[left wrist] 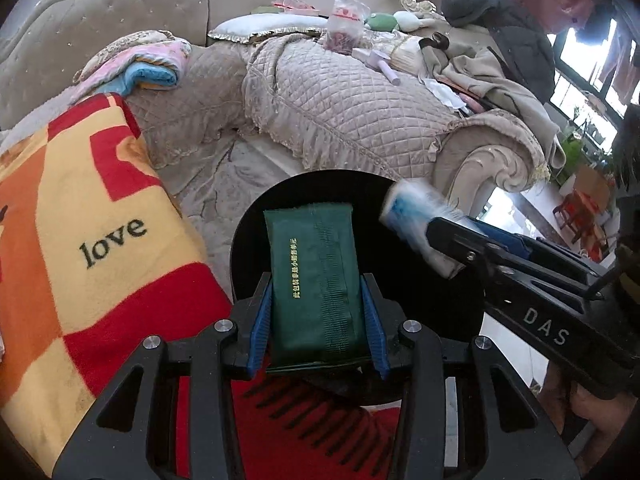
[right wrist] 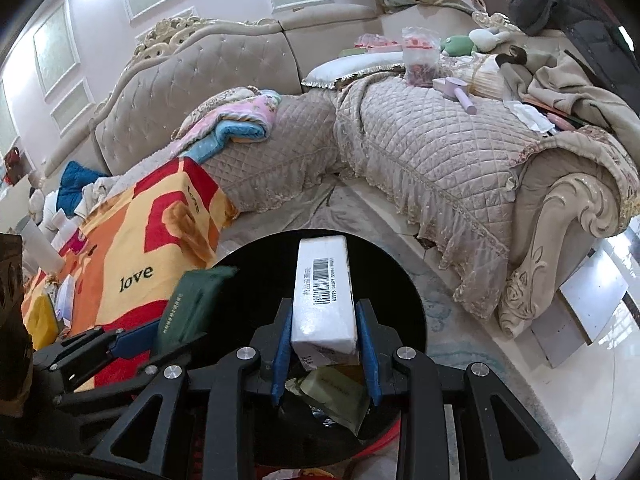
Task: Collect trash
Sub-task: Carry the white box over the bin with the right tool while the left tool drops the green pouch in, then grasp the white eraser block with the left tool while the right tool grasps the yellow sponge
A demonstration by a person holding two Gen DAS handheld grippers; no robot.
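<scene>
Holding a green pack (left wrist: 318, 284) between its blue pads, the left hand-held gripper (left wrist: 318, 320) is clenched on the pack's lower half, and the pack hangs over the round black bin (left wrist: 256, 248) on the floor. The right hand-held gripper (right wrist: 324, 344) likewise grips a white pack (right wrist: 324, 288) with a barcode on its wrap, also above the bin's mouth (right wrist: 400, 280), where some crumpled wrappers (right wrist: 336, 396) already lie at the bottom. In the left view the white pack (left wrist: 416, 224) shows blurred at the bin's right rim; in the right view the green pack (right wrist: 192, 304) sits near the left rim. Both packs look like soft tissue packs in thin plastic film: light, squashy, and somewhat slick, so a grip across the narrow sides near the middle, as here, seems the soundest hold, and a hard squeeze would only dent them. They seem unlikely to break if let fall. Judging by the position, both are about ready to be let go into the bin. A sofa (right wrist: 440, 152) with quilted covers stands behind, and a blanket (left wrist: 92, 216) reading "love" lies just beside the bin's left edge.
</scene>
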